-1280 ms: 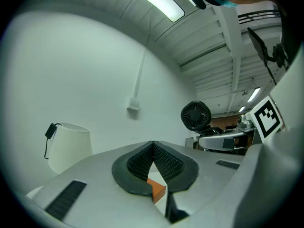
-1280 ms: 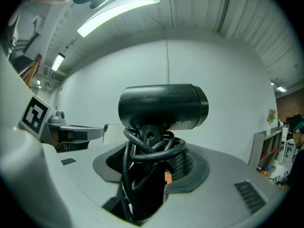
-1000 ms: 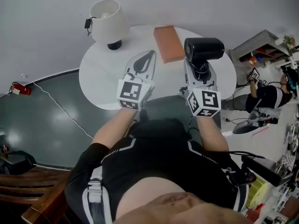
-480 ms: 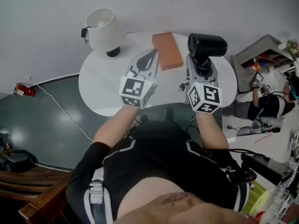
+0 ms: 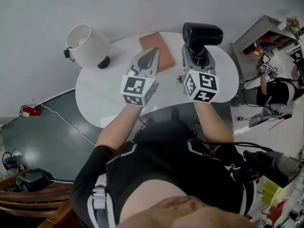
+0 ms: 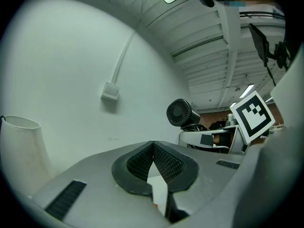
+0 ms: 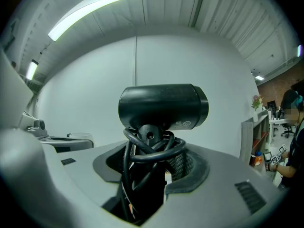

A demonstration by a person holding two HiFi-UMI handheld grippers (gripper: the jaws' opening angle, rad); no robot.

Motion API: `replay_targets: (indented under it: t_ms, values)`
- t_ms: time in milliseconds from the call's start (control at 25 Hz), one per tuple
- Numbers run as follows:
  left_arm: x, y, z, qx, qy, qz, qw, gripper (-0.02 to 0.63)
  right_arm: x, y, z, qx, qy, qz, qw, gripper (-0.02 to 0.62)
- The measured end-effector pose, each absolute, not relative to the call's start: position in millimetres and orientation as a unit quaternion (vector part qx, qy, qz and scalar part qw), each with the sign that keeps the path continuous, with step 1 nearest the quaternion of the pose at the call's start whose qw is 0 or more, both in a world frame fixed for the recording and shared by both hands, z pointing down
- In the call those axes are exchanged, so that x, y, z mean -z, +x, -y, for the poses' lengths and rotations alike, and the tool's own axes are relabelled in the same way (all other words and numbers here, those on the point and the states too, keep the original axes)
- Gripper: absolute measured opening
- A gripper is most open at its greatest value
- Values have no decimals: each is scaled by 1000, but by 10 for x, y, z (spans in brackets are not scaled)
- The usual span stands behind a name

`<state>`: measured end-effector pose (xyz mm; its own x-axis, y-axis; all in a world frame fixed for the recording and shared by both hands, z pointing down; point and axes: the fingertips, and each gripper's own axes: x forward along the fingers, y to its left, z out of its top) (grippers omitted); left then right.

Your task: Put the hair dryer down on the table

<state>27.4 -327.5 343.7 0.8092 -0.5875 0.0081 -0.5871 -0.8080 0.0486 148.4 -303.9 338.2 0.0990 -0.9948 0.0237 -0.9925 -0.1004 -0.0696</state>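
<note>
The black hair dryer (image 5: 203, 33) stands upright above the right side of the round white table (image 5: 102, 96), barrel across the top. My right gripper (image 5: 196, 57) is shut on its handle, which has the black cord wound round it; in the right gripper view the hair dryer (image 7: 163, 106) fills the middle above the right gripper (image 7: 151, 171). My left gripper (image 5: 150, 57) hovers over the table's middle, shut with nothing between its pads. In the left gripper view the left gripper (image 6: 153, 145) has its tips touching, and the hair dryer (image 6: 182, 113) shows to the right.
A white lamp (image 5: 86, 44) stands at the table's far left. A flat brick-red box (image 5: 153, 47) lies between the grippers' tips at the far edge, by the white wall. A person (image 5: 278, 90) works by shelves at the right. A wooden chair (image 5: 35, 208) stands at bottom left.
Both grippers have moved forward, farther over the table, the right one carrying the hair dryer. The jaws look unchanged.
</note>
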Motion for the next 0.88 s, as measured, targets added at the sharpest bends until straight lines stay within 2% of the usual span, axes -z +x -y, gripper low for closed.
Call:
replay_targets:
  t_ms: [440,880]
  values:
    - [-3645,1233,3436,-37,967,250,-17,32,-3710,2465,3134,79,-796,-599,38,230]
    - [-3966,2194,3416,-63,984,168,-11,31,-4299,3407,2996,140,-844,-516,50,230]
